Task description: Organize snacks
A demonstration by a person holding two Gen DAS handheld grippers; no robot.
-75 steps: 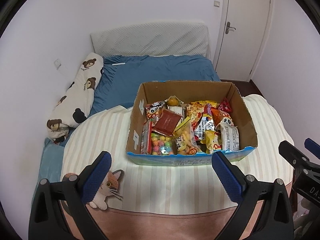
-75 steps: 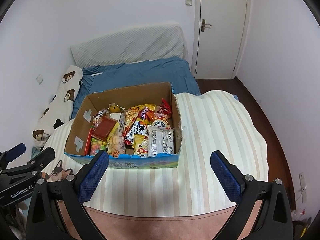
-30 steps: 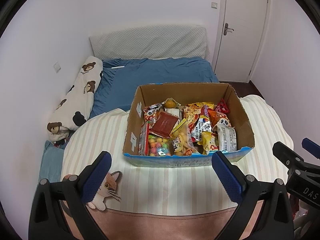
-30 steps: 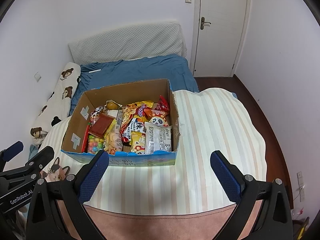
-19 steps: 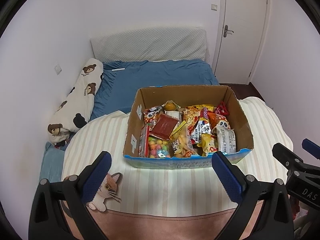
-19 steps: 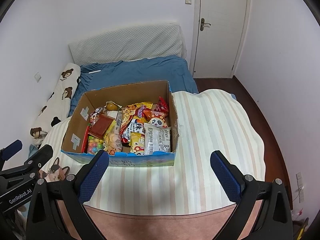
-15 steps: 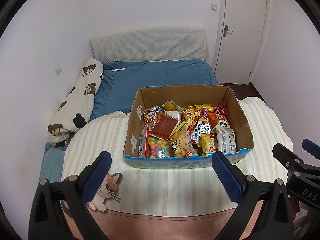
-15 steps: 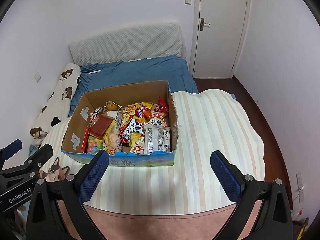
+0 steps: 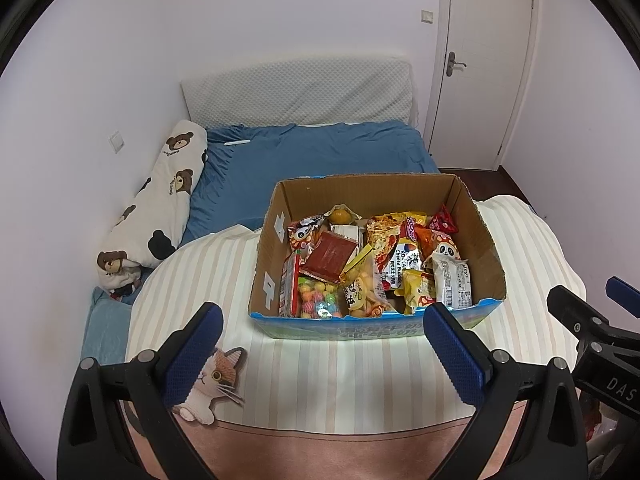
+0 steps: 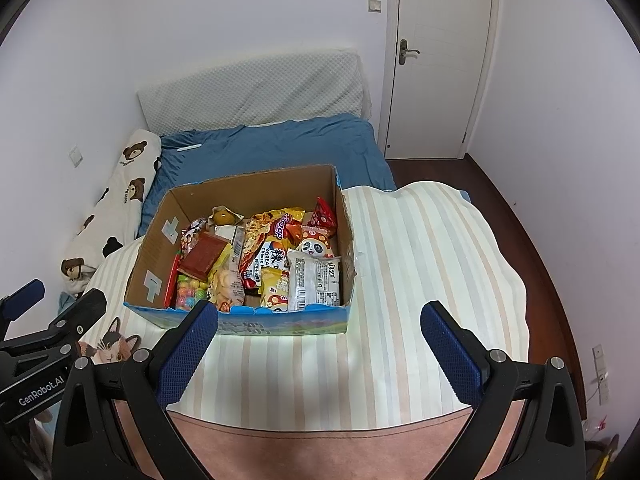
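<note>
Brown cardboard makes up the open box [image 9: 486,236] that is sitting on a striped cloth [image 9: 360,376] in cream and tan. The box is holding a heap of snacks. A white packet with a panda face [image 9: 448,250] is lying near the right wall of the box. A flat dark red packet [image 9: 330,256] is resting on top of the heap on the left side. A clear bag of small coloured candy balls [image 9: 318,300] is lying near the front left corner, and a silver packet with black print [image 10: 316,282] is near the front right corner.

The left claw [image 9: 320,350] is hanging in front of the box with its two blue fingers [image 9: 192,354] wide apart and nothing between them. The right claw [image 10: 320,350] is also hanging in front of the box, more to the right, with its blue fingers [image 10: 450,354] spread wide and holding nothing.

A cat picture [image 9: 216,380] is showing at the left edge of the cloth. Behind the box a bed with a blue sheet [image 9: 320,152] is lying against the wall. A long white pillow with brown bears [image 9: 160,200] is lying along the left side of the bed. A white door [image 9: 480,60] is standing shut at the back right.
</note>
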